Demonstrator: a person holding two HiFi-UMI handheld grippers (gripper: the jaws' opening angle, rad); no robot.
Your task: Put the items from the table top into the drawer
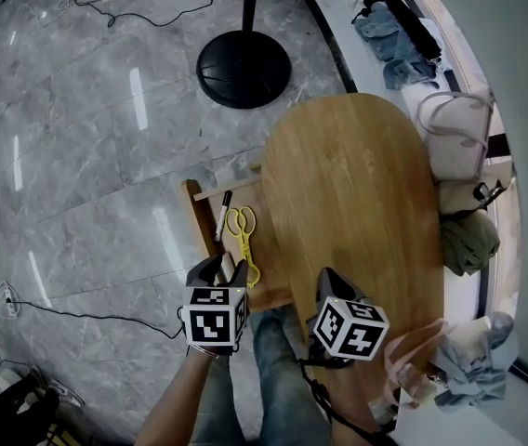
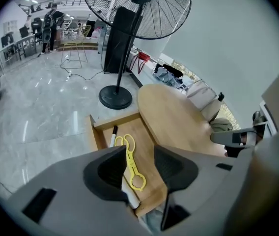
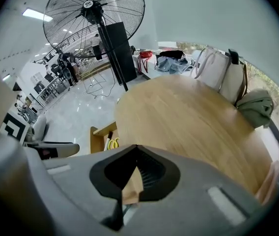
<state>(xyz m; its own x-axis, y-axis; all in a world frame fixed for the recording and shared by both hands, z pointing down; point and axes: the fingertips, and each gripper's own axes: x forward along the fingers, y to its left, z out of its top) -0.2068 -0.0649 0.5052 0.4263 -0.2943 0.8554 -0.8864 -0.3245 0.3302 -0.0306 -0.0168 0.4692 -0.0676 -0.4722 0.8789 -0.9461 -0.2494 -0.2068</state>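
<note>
A: Claw states?
B: Left claw (image 2: 139, 154) was held spread above the near end of the open drawer (image 2: 96, 132), with nothing between the jaws. That spot suits a drop-off. Right claw (image 3: 137, 154) was pressed together with nothing pinched, and was parked idle over the near edge of the table (image 1: 357, 193).
A: Items?
B: A yellow scissor-like tool (image 2: 129, 163) and a black marker (image 2: 113, 133) were seen lying flat in the drawer, side by side, with the marker on the outer-wall side. The tool was visible straight through the left claw's gap.
A: Table?
B: No loose items were spotted on the wood top. The task was judged done or nearly done. The drawer was pulled out and is probably to be pushed shut next.
A: Farther out?
B: A fan base (image 1: 244, 68) was noted on the floor beyond the drawer. Bags (image 1: 455, 137) and blue clothes (image 1: 394, 40) were piled along a ledge past the table. These were not treated as task items.
</note>
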